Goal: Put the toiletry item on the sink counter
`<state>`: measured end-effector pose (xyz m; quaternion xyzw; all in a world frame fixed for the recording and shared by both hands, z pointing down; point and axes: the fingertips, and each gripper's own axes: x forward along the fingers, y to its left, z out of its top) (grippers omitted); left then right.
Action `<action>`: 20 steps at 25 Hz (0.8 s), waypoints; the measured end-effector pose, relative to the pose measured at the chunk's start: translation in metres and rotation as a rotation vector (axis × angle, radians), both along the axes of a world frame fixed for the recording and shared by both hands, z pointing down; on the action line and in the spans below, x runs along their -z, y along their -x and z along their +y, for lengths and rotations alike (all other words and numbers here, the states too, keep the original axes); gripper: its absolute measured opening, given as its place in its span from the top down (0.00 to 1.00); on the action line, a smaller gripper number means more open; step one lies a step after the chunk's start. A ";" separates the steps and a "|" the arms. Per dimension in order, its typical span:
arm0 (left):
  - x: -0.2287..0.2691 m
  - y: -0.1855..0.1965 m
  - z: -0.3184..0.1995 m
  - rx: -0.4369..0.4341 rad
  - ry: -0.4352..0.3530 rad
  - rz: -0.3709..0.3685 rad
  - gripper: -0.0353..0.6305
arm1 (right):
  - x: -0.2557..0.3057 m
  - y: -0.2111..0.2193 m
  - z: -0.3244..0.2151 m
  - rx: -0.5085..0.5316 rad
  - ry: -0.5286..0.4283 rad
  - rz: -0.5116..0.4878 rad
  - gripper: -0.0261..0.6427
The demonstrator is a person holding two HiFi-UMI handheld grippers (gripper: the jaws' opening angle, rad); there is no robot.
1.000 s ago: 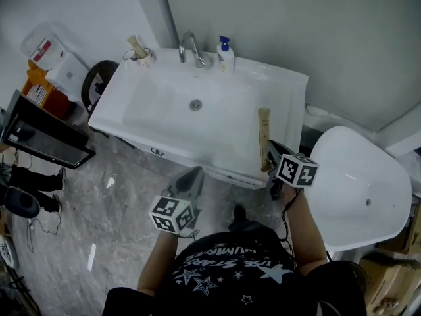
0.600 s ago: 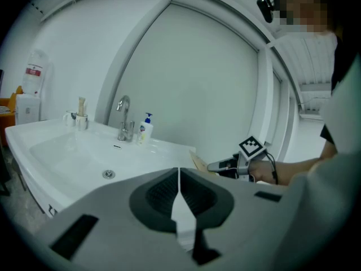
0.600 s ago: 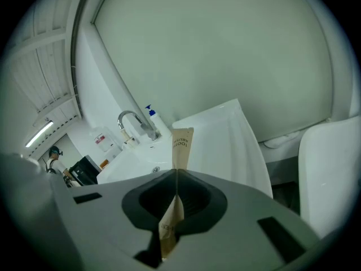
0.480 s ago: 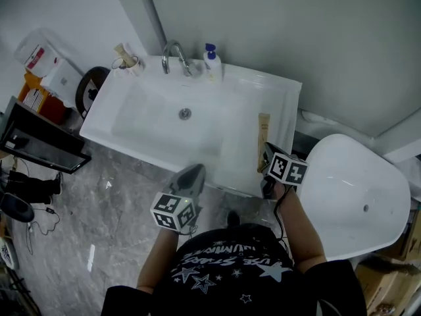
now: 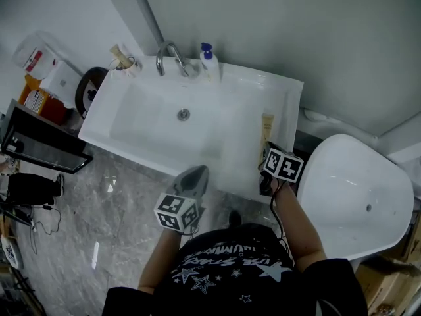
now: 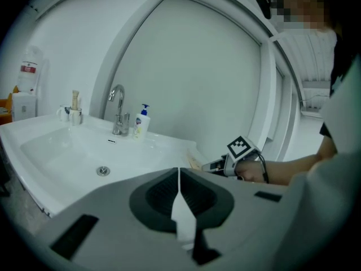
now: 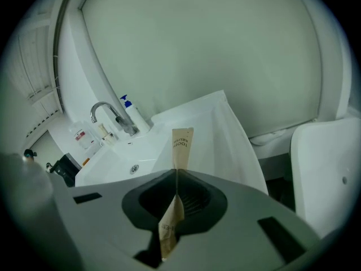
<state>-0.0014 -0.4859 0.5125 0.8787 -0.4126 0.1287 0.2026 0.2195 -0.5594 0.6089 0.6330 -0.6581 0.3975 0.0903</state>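
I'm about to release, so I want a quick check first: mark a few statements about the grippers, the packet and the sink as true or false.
1. The right gripper has its fingers closed on the tan toothbrush packet. True.
2. A pump bottle stands beside the faucet at the back of the sink counter. True.
3. The left gripper holds the pump bottle. False: its fingers are shut on nothing.
4. The packet is over the middle of the basin. False: it is over the counter's right-hand ledge, away from the drain.
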 end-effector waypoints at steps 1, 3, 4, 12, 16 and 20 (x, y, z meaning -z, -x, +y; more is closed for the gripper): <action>0.000 0.000 0.000 0.003 0.001 0.001 0.92 | -0.002 -0.001 -0.001 -0.003 0.005 0.006 0.93; 0.001 0.000 0.000 0.007 0.003 0.002 0.92 | -0.003 -0.002 -0.001 -0.006 0.010 0.019 0.93; 0.002 0.001 0.001 0.008 0.004 0.002 0.92 | -0.003 -0.002 -0.002 -0.006 0.012 0.023 0.93; -0.003 0.007 0.016 0.012 0.011 0.004 0.92 | 0.004 0.005 0.000 0.024 -0.032 0.038 0.93; -0.001 0.013 0.028 0.016 0.007 0.010 0.92 | 0.009 0.007 0.010 0.026 -0.042 0.036 0.89; 0.003 0.021 0.042 0.020 -0.003 0.019 0.92 | 0.020 0.009 0.022 0.024 -0.065 0.039 0.85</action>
